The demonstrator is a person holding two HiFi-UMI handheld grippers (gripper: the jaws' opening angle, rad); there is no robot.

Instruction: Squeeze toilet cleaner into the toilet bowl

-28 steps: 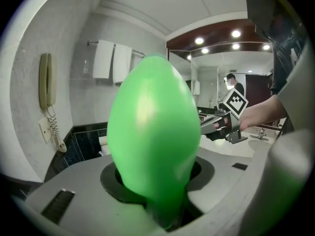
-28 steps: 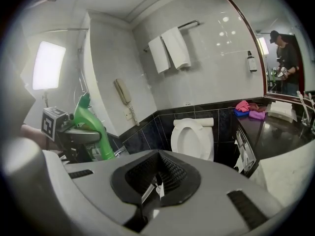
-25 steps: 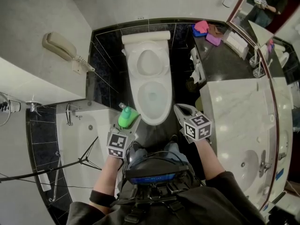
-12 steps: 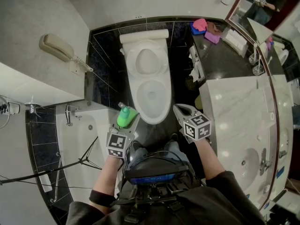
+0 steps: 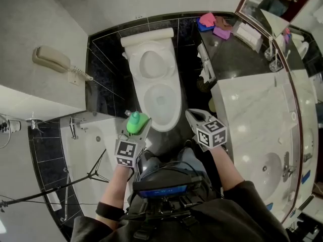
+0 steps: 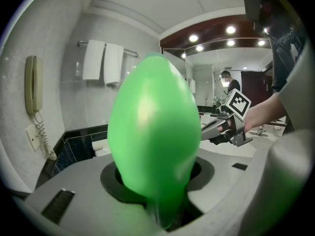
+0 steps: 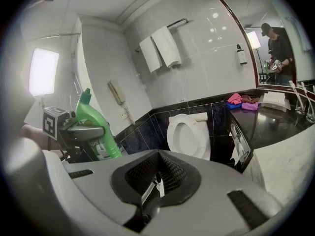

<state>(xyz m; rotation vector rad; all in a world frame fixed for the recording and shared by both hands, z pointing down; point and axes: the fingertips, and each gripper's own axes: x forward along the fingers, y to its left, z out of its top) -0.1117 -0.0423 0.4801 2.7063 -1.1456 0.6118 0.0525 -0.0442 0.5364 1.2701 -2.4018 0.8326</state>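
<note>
The jaws of my left gripper [image 5: 138, 130] are clamped on the green bottle [image 5: 136, 121], whose body fills the gap between them. The bottle stands roughly upright, neck up. It hangs just beside the front left edge of the toilet [image 5: 151, 79], over the floor [image 5: 189, 84] and not over the bowl. The jaws of my right gripper [image 5: 194, 116] are closed with nothing between them. That gripper hovers just beside the toilet's front right edge, so the front of the bowl lies between my two grippers.

The toilet's lid is raised and the bowl is open, with the tank against the far wall. A bathtub [image 5: 91, 150] lies to the left, and a phone [image 5: 50, 59] hangs on the wall above it. To the right is a pale marble surface [image 5: 252, 115] with a basin [image 5: 275, 168]. Beyond it, pink and purple cloths [image 5: 208, 20] lie at the far left corner of a dark surface [image 5: 237, 59]. Two white towels [image 7: 160, 48] hang on the far wall.
</note>
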